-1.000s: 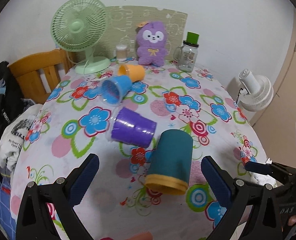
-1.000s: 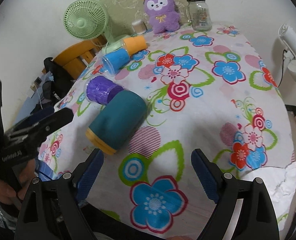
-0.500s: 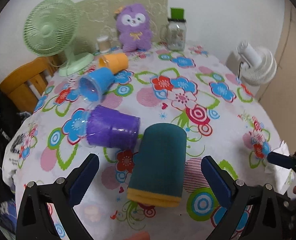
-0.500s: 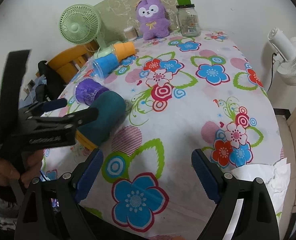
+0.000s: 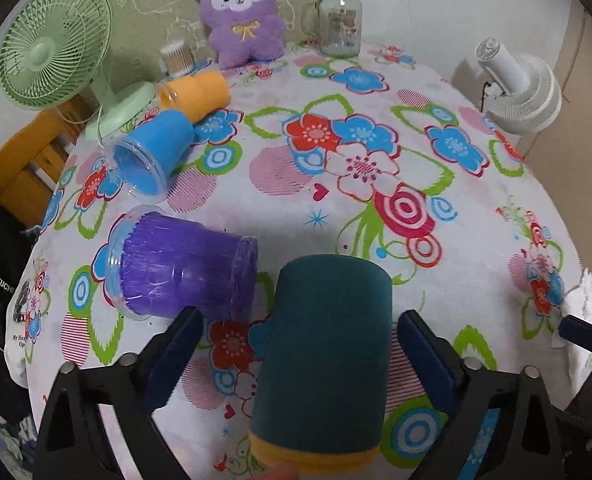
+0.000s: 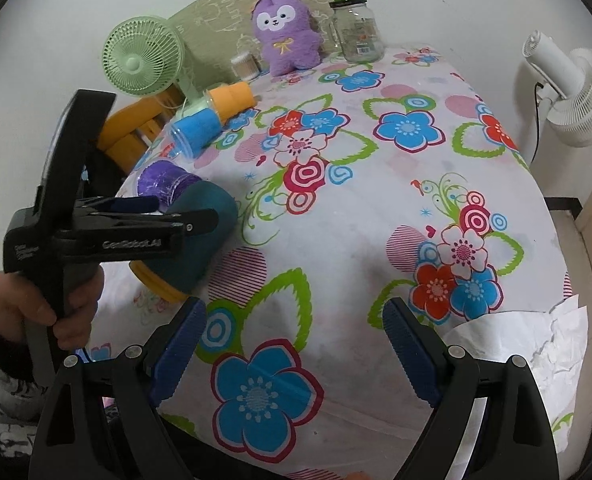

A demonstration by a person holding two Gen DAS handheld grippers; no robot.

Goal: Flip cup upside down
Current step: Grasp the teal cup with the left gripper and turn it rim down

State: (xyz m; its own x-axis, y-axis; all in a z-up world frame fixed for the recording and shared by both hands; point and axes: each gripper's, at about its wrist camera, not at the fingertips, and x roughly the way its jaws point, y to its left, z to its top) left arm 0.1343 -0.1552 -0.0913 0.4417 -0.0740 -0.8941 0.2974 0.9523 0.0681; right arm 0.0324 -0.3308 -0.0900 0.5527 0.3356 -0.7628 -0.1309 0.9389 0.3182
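A dark teal cup with a yellow rim lies on its side on the flowered tablecloth, rim toward me. My left gripper is open with its jaws on either side of the cup, not touching it. The right wrist view shows the same cup and the left gripper around it. My right gripper is open and empty above the cloth near the table's front edge.
A purple cup, a blue cup and an orange cup lie on their sides at the left. A green fan, a purple plush and a glass jar stand at the back. A white fan is off the right edge.
My left gripper has moved forward and down until its open jaws straddle the teal cup. My right gripper has pulled back slightly; the cups have not moved.
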